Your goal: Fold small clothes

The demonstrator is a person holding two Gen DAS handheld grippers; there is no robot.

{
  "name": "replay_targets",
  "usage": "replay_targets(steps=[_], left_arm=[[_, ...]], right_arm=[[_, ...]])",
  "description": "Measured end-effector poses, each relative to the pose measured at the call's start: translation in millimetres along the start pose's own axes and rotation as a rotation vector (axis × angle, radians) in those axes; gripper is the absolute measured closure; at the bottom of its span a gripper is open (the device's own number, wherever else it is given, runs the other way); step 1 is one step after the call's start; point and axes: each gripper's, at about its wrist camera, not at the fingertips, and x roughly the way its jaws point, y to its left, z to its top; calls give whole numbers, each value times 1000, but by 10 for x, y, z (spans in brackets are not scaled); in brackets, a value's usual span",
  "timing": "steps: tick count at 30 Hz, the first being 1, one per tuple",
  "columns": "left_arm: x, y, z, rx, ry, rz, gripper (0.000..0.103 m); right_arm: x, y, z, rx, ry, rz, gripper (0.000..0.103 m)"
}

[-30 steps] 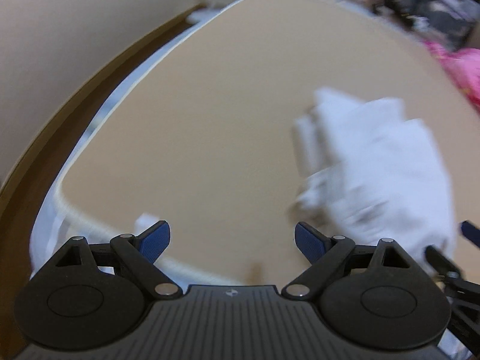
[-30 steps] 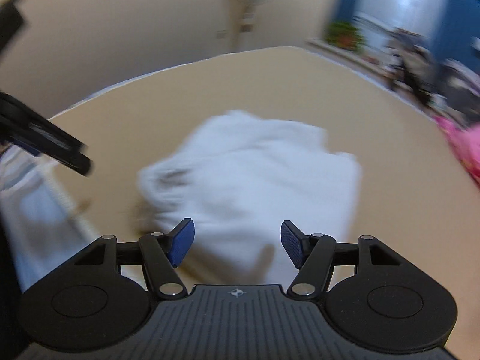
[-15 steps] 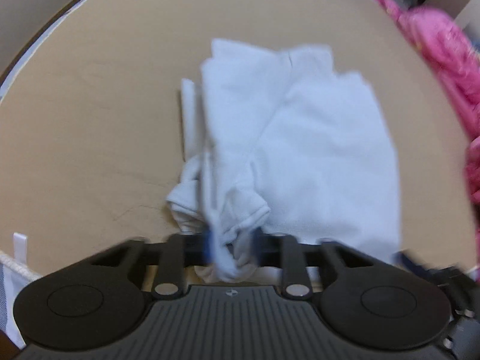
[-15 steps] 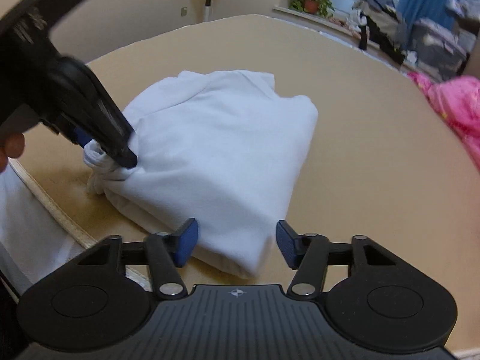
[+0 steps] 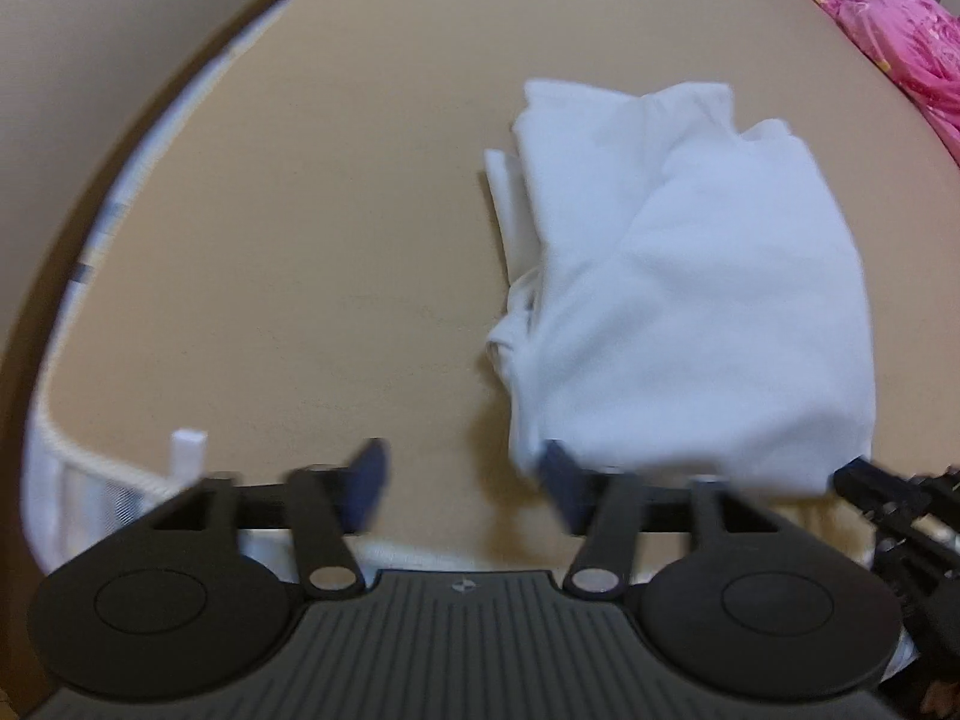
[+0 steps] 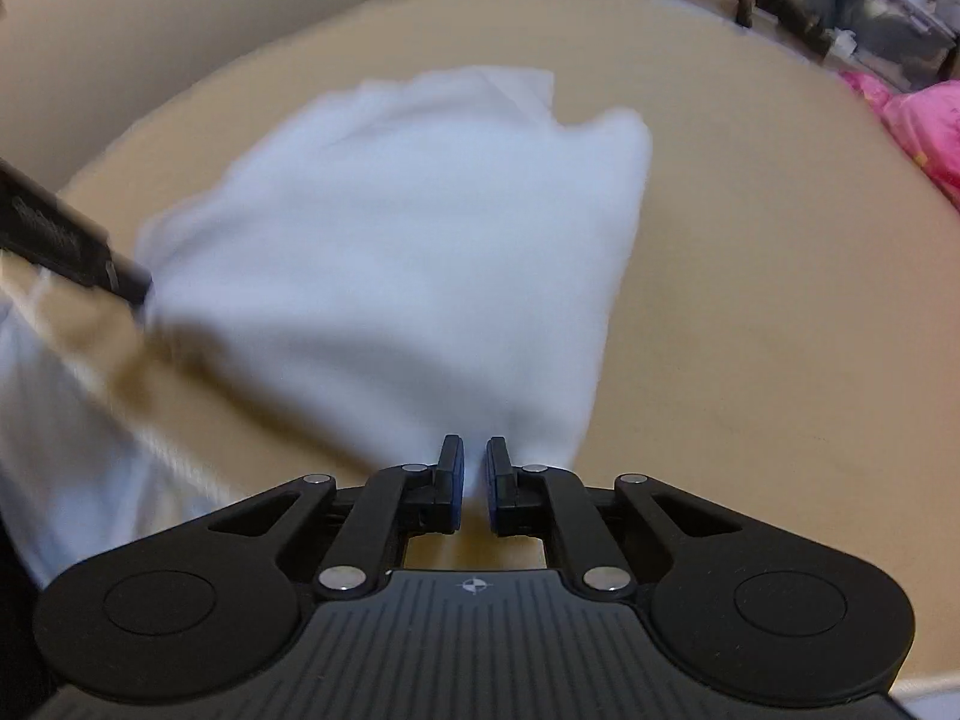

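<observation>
Tan and smooth, the bed (image 5: 312,252) fills the left wrist view, bounded by a white piped edge at 8 o'clock and a beige wall beyond. White garment (image 5: 690,276), partly folded, lies at 2 o'clock from the left hand-held gripper (image 5: 462,483), whose blue pads stand wide apart with nothing between them; the right-hand pad sits just at the garment's near corner, and blur hides whether it touches. Loose layers bunch along the garment's left side. A pink blanket (image 5: 900,42) lies at the far right. Part of the other tool shows at 4 o'clock.

Right wrist view: the same bed (image 6: 780,300) carries the white garment (image 6: 408,252) at 12 o'clock. The right hand-held gripper (image 6: 474,480) is nearly closed, its pads pinching the garment's near edge. The left hand-held gripper's body (image 6: 60,240) enters at 9 o'clock, beside the garment's left corner.

Risk, as judged: only one corner is held. Lifting from this single pinch would likely drag the cloth askew and spill the bunched left-side layers, undoing the fold. A thin pinch may also slip free, or catch only the top layer. The garment lies near the bed's front edge, so a pull toward the holder could slide it off.
</observation>
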Motion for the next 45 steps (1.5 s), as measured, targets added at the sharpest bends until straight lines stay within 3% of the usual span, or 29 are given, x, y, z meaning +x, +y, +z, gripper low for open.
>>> replay_targets(steps=[1,2,3,4,5,12,18,22,29,45], left_arm=[[-110,-31,-77,2,-20,13,8],[-247,-68,-190,4,-61,25,8],[-359,-78,-287,2,-94,46,8],[-459,-119,-401,3,-117,73,6],[-540,-167,-520,6,-123,99,2],[-1121,-414,-1121,-59,-156,140,2],[-1655,-618,-1226,-15,-204,200,2],[-1904,-700,-1274,-21,-240,190,2],[-2056,-760,-1403,-4,-281,170,2],[-1615,-576,-1159,-64,-177,166,2]], right_arm=[[-106,-13,-20,12,-21,7,84],[-245,-26,-42,25,-36,17,73],[-406,-37,-75,42,-56,24,43],[-561,-42,-113,61,-77,24,25],[-744,-40,-163,78,-105,19,22],[-1726,5,-519,77,-247,67,17],[-2152,19,-693,103,-325,46,16],[-2359,29,-786,96,-354,30,13],[-2445,127,-816,79,-360,2,13],[-2106,88,-697,73,-274,-12,13]])
